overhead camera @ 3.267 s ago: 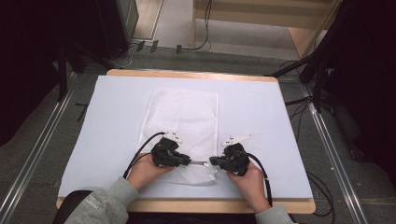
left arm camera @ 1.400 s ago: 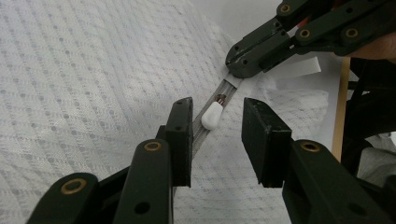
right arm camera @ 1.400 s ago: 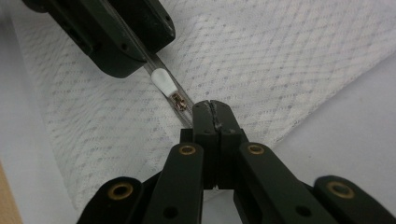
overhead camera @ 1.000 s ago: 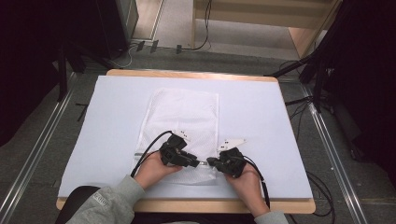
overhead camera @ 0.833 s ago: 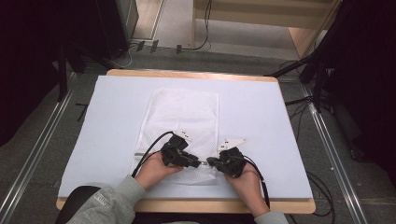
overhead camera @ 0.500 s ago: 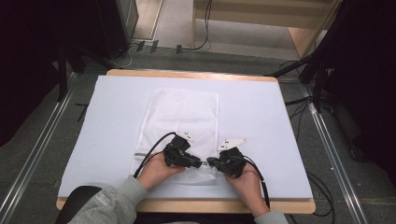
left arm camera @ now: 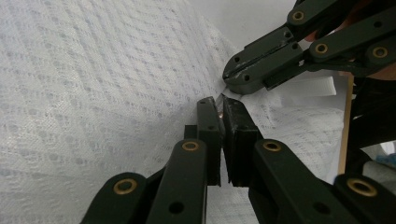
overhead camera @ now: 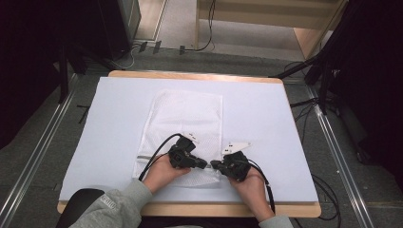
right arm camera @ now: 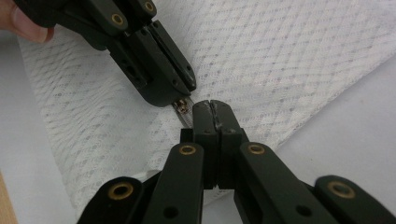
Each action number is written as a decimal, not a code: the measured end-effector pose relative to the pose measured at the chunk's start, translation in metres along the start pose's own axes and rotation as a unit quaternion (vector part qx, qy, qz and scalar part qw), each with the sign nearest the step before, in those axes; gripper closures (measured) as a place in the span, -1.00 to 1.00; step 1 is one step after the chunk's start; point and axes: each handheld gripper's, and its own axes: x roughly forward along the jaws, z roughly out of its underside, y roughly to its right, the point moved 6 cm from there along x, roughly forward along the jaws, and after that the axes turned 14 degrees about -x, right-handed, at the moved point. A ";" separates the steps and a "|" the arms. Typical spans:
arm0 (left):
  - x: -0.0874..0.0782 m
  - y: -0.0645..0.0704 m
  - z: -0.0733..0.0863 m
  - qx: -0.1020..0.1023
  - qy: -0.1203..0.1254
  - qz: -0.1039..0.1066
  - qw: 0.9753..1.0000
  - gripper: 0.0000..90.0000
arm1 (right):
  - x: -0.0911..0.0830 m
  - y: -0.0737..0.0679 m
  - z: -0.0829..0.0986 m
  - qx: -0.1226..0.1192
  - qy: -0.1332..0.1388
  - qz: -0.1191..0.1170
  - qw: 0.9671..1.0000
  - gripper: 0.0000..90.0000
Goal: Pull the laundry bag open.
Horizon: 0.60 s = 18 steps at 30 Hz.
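A white mesh bag (overhead camera: 187, 114) lies flat on the white-covered table (overhead camera: 275, 123), its near end by the person's hands. My left gripper (overhead camera: 205, 165) and right gripper (overhead camera: 214, 164) meet tip to tip on that near end. In the left gripper view my left gripper (left arm camera: 219, 100) is shut on a small metal zipper pull, with the right gripper (left arm camera: 232, 77) just beyond it. In the right gripper view my right gripper (right arm camera: 212, 105) is shut on the mesh beside the zipper pull (right arm camera: 181, 106), which sticks out of the left gripper (right arm camera: 180, 95).
The table's wooden front edge (overhead camera: 199, 210) runs just under the hands. Bare white cover lies on both sides of the bag. Cables (overhead camera: 328, 190) trail on the floor at the right, and metal rails (overhead camera: 28, 161) flank the table.
The left gripper has slid to the right along the bag's near end until its tips meet the right gripper's. The right hand has barely shifted.
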 end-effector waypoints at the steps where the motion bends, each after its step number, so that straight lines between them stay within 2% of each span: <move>1: -0.001 0.000 -0.001 0.000 -0.003 0.003 1.000 0.95 | 0.000 0.000 0.000 0.000 0.001 0.001 1.000 1.00; 4: -0.002 0.000 -0.002 -0.005 -0.008 0.009 1.000 0.95 | 0.000 -0.001 0.000 -0.010 0.004 0.004 1.000 1.00; 11: -0.003 -0.002 -0.001 -0.022 -0.017 0.021 0.999 0.96 | 0.000 -0.001 0.001 -0.016 0.005 0.004 1.000 1.00; 14: -0.003 -0.003 -0.001 -0.023 -0.024 0.023 0.999 0.96 | 0.000 -0.001 0.002 -0.016 0.009 0.003 1.000 1.00; 17: -0.006 -0.006 -0.001 -0.030 -0.022 0.019 0.999 0.96 | 0.000 -0.001 0.002 -0.017 0.009 0.002 1.000 1.00; 18: -0.008 -0.007 -0.002 -0.035 -0.019 0.024 0.999 0.96 | 0.000 -0.001 0.002 -0.018 0.009 0.003 1.000 1.00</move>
